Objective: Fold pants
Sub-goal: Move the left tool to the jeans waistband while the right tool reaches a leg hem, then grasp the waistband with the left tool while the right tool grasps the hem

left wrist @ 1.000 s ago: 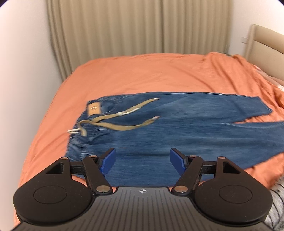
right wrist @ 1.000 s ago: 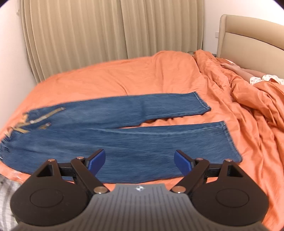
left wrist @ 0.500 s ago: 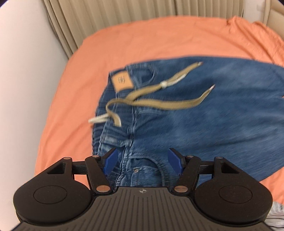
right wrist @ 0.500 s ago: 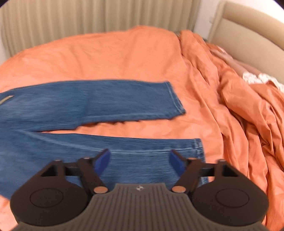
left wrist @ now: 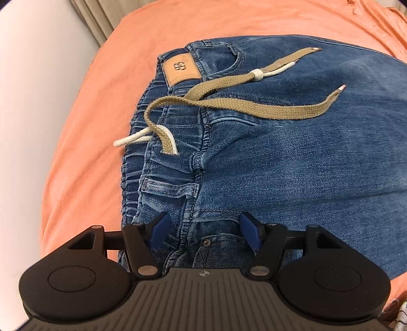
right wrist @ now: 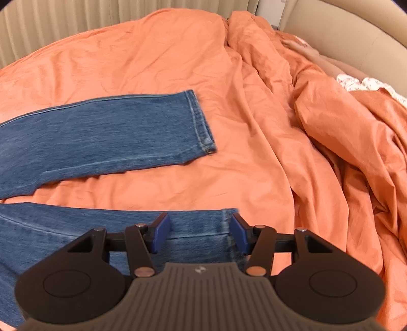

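Observation:
Blue jeans (left wrist: 292, 157) lie flat on an orange bed. In the left wrist view I see the elastic waistband (left wrist: 142, 173), a tan leather patch (left wrist: 181, 70) and a tan drawstring (left wrist: 244, 107). My left gripper (left wrist: 204, 235) is open, low over the near corner of the waistband by a rivet. In the right wrist view the far leg (right wrist: 106, 137) and near leg (right wrist: 76, 229) lie apart. My right gripper (right wrist: 199, 233) is open, straddling the near leg's hem.
The orange bedsheet (right wrist: 157, 58) covers the bed, with a bunched orange duvet (right wrist: 343, 132) at the right. A beige headboard (right wrist: 343, 33) stands behind it. Beige curtains (right wrist: 76, 20) hang at the back. A white wall (left wrist: 38, 107) is at the left.
Both grippers have moved down and closer to the jeans: the left to the waistband's near corner, the right to the near leg's hem. Both stay open.

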`<move>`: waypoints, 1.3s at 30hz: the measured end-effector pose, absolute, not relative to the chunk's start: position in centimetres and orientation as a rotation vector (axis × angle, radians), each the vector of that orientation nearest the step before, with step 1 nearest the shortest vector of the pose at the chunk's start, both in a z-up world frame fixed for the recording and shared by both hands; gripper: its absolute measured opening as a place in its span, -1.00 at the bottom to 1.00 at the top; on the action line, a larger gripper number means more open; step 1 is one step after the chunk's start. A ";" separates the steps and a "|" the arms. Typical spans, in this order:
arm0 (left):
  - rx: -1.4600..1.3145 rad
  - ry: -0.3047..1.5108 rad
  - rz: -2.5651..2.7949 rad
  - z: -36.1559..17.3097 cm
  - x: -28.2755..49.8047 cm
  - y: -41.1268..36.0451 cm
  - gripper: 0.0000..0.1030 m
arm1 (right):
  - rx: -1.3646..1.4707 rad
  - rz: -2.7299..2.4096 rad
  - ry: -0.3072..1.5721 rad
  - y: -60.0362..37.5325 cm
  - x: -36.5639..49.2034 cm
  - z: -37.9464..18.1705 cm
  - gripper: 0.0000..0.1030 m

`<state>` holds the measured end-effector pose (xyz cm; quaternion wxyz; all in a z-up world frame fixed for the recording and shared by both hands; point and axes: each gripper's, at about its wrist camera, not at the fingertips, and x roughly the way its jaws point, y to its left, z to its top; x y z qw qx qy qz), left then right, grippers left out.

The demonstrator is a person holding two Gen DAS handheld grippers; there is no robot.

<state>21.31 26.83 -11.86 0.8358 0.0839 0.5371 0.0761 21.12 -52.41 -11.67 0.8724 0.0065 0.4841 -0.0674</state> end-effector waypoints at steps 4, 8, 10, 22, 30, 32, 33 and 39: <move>0.177 1.149 0.187 -12.2 21.7 26.6 0.52 | 0.050 -0.160 1.021 -54.5 21.5 -12.5 -0.03; 0.165 1.163 0.217 -12.3 22.1 26.6 0.52 | 0.141 -0.117 1.015 -56.6 20.6 -13.0 -0.18; 0.170 1.169 0.229 -12.4 22.2 26.4 0.52 | 0.161 -0.073 1.004 -56.7 20.1 -12.8 -0.77; 0.229 1.195 0.288 -13.6 22.5 26.0 0.50 | 0.104 -0.139 0.933 -56.7 23.0 -13.2 -0.99; 0.355 1.097 0.231 -10.8 20.1 25.1 0.50 | 0.034 -0.139 0.928 -56.3 20.1 -10.9 -0.53; 0.432 1.072 0.189 -9.9 19.0 24.6 0.50 | 0.007 -0.087 0.927 -55.4 18.4 -9.8 -0.42; 0.467 1.070 0.156 -9.5 18.5 24.4 0.49 | -0.015 -0.056 0.931 -54.7 17.5 -9.3 -0.33; 0.744 1.109 -0.049 -9.2 15.0 23.2 0.49 | -0.146 0.092 1.001 -51.1 12.6 -8.4 -0.30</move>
